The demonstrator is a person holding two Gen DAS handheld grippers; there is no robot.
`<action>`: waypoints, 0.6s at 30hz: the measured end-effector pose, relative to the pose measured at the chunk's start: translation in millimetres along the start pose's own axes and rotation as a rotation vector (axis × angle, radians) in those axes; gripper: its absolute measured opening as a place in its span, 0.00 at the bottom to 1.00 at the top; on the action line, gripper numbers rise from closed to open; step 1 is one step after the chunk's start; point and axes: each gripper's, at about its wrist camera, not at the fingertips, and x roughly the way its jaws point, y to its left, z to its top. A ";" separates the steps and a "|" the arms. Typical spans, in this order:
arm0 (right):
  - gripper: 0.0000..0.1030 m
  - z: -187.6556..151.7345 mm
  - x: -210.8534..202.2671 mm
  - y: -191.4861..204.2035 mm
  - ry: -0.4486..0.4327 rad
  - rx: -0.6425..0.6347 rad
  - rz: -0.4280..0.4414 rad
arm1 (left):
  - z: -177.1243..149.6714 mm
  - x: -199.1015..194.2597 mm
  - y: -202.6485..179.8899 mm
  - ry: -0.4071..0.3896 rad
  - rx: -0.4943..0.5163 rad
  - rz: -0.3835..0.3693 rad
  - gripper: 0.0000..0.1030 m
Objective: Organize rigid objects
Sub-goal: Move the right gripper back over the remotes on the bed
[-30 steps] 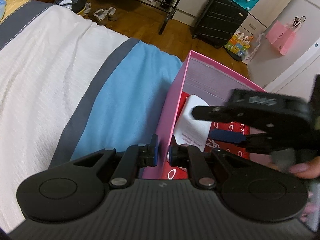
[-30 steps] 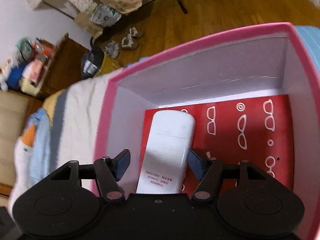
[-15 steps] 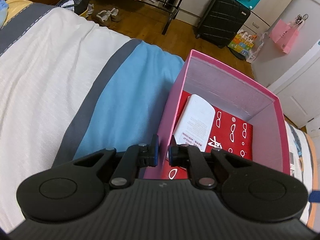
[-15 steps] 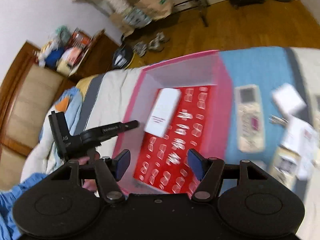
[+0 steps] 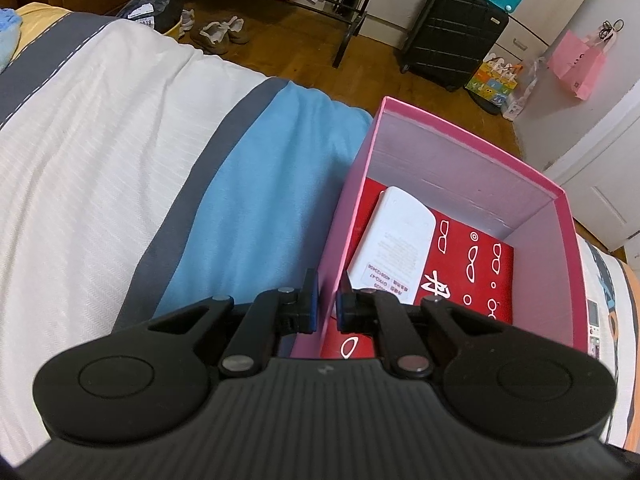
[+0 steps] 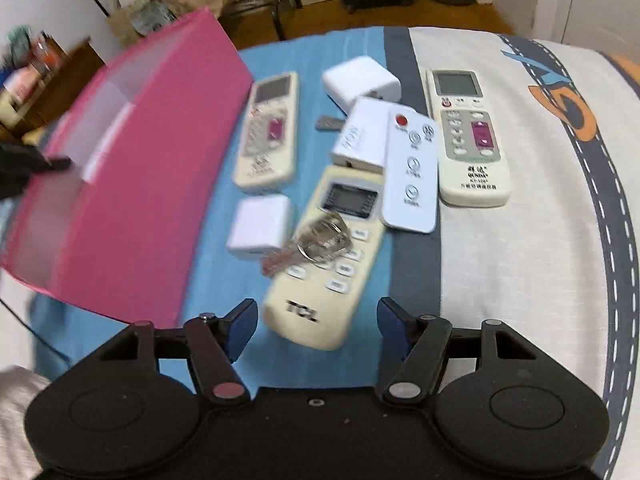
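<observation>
Left wrist view: the pink box (image 5: 460, 152) sits on the striped bedspread (image 5: 120, 152), a white remote (image 5: 394, 240) inside at 12 o'clock. The left gripper (image 5: 327, 304) pinches its wall. The right gripper (image 6: 318, 328), jaws wide and just widening, holds nothing above a TCL remote (image 6: 328, 264) and keys (image 6: 316, 240).

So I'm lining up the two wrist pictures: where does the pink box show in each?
Left wrist: the pink box fills centre-right, open top showing, its near wall clamped by the left gripper.
Right wrist: the pink box sits at the left, blurred, seen from outside.
Shared landmark: the blue stripe of the bedspread next to the box.
</observation>
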 end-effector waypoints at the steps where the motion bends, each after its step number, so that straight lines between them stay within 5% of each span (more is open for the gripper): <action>1: 0.72 -0.5 4.3 1.4 0.001 0.000 0.005 | 0.1 0.1 -0.3 0.000 0.001 0.001 0.07; 4: 0.79 -0.5 11.0 8.1 -0.019 -0.029 0.022 | 0.4 0.5 -0.4 -0.001 0.002 0.001 0.07; 10: 0.79 -6.0 18.6 22.0 -0.085 -0.121 -0.080 | -0.3 0.5 -0.8 -0.001 0.004 0.000 0.07; 16: 0.79 -11.6 -1.3 24.3 -0.259 -0.202 -0.143 | -0.7 0.7 -1.1 0.000 0.000 -0.004 0.07; 17: 0.74 -12.0 -0.7 25.6 -0.277 -0.227 -0.148 | -0.7 0.6 -0.9 0.000 0.000 -0.004 0.07; 18: 0.57 -12.1 1.5 26.5 -0.293 -0.252 -0.146 | -0.8 0.8 -1.1 0.000 0.001 -0.004 0.07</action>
